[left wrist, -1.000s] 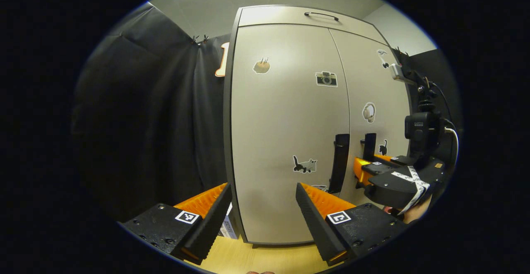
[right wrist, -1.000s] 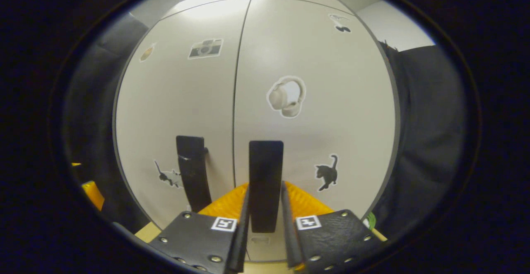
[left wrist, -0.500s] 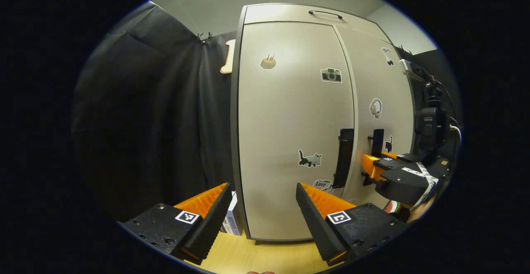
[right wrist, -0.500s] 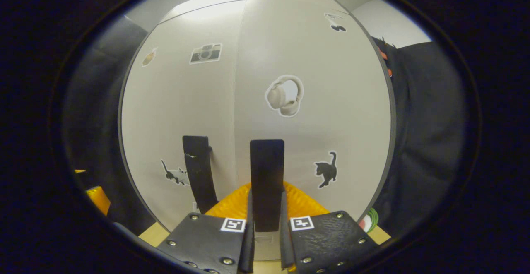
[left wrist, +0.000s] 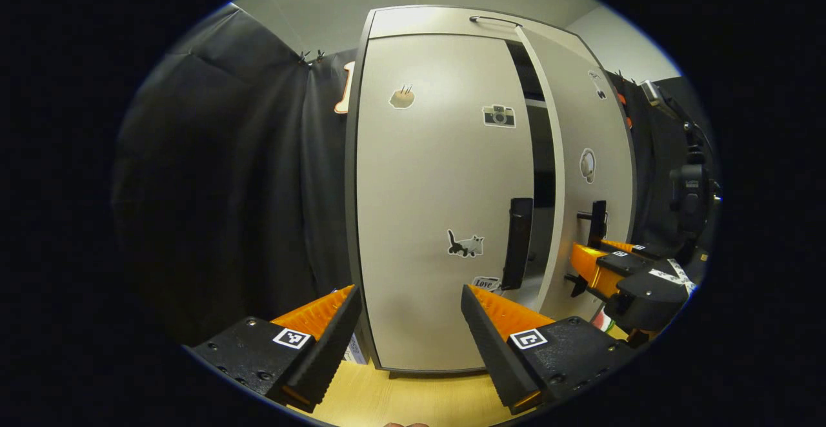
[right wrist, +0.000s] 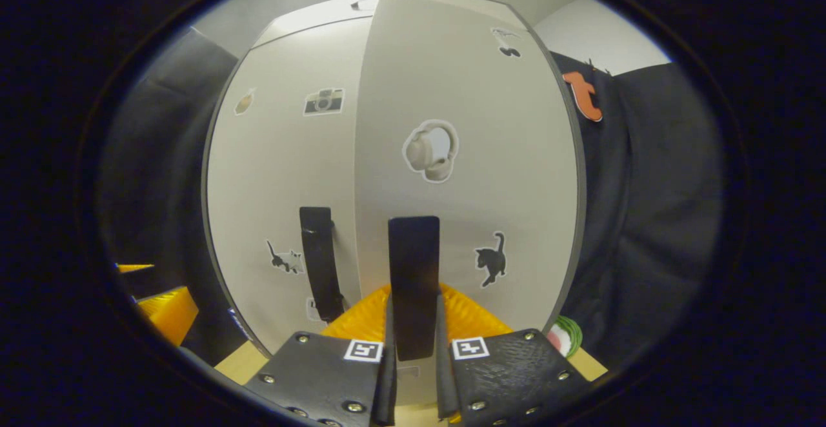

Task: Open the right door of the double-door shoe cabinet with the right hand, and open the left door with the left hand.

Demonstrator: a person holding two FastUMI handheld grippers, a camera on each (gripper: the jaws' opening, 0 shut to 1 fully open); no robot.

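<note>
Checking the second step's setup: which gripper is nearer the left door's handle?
Hard to call. The right gripper, clamping the right door's handle, sits beside the left door's handle; the open left gripper faces the left door.

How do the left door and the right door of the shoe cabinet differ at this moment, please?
The right door is swung partly open, showing a dark gap; the left door is shut. The right gripper is clamped on the right door's handle; the left door's handle is free, with the left gripper open and short of it. Both are pale, stickered doors with black vertical handles.
</note>
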